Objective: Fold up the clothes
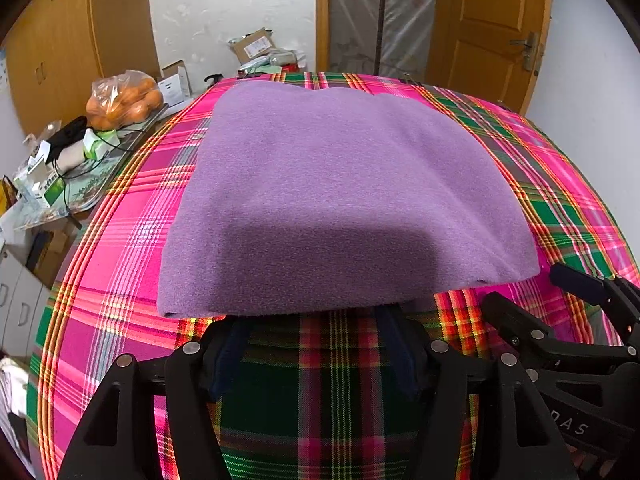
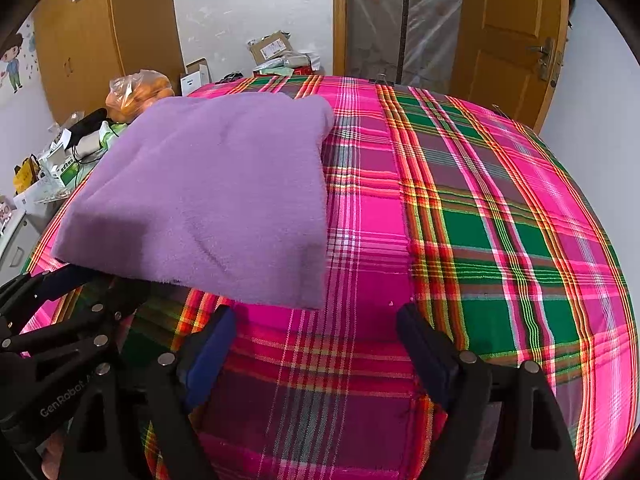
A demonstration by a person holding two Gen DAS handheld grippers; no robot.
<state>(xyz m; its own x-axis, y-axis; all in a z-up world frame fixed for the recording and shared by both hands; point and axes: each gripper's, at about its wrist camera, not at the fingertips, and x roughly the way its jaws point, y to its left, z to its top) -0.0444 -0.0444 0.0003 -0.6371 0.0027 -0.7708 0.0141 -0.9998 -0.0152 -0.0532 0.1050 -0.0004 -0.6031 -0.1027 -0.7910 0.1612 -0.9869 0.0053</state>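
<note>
I've got both claws spread, empty, L claw (image 1: 316, 320) w/ tips under the cloth's (image 1: 340, 184) near edge, R claw (image 2: 316, 320) just right of it: pinch both corners evenly.

Bright, sharp; fisheye-bent edges, dark corner vignettes.

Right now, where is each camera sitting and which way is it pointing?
Left wrist: sits on the left gripper, low over the plaid bedspread, facing the near edge of the folded purple cloth with the door beyond; its open fingers show, plus the right gripper at right.
Right wrist: sits on the right gripper, further right, facing mostly bare bedspread with the cloth's near right corner ahead-left; its open fingers show, and the left gripper at left.
Shared: cloth, bedspread, door, bag of oranges.
</note>
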